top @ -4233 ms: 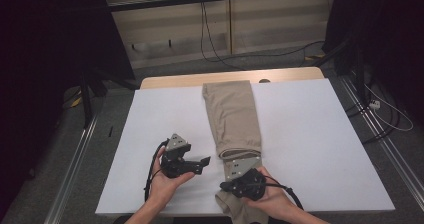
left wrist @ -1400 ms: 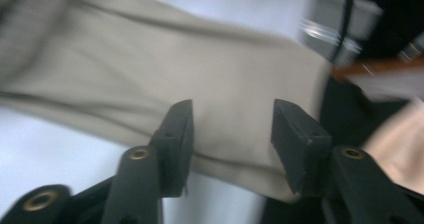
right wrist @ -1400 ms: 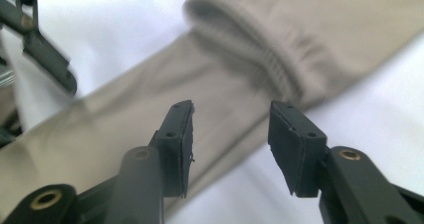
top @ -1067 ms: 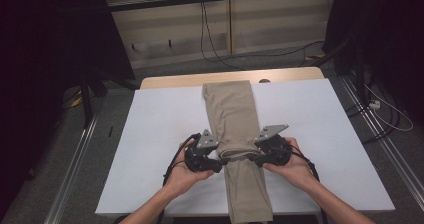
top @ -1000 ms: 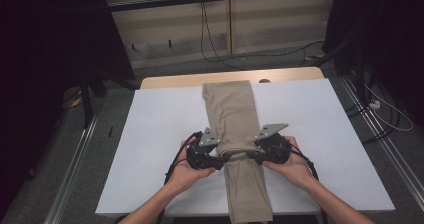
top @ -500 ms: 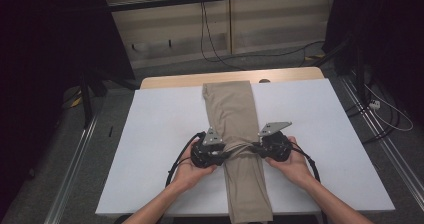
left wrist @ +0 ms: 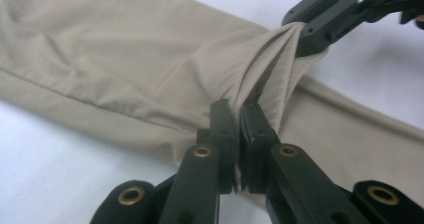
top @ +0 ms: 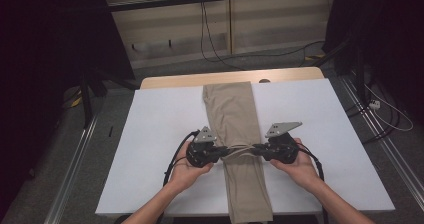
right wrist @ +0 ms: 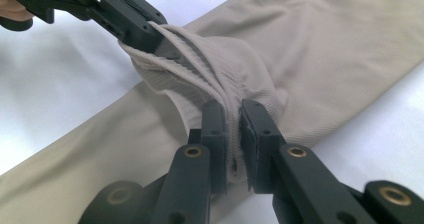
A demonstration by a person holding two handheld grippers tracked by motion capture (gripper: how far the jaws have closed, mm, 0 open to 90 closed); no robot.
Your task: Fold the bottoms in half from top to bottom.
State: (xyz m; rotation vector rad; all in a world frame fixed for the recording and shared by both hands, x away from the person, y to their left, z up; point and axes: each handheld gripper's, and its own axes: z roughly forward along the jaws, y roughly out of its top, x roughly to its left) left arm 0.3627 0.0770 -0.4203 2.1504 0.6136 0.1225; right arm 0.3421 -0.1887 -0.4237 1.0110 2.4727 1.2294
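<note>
While the folded khaki trousers (top: 235, 134) lie lengthwise down the middle of the white table (top: 150, 134), both grippers have them pinched about midway along, one from each long edge. Left gripper (left wrist: 239, 134) has its jaws squeezed nearly together on a bunched ridge of the fabric, and right gripper (right wrist: 232, 134) is clamped just as tight on the opposite edge. So the cloth between the two is gathered into a taut, wrinkly bridge, with each hand (top: 187, 166) wrapped around its tool.
</note>
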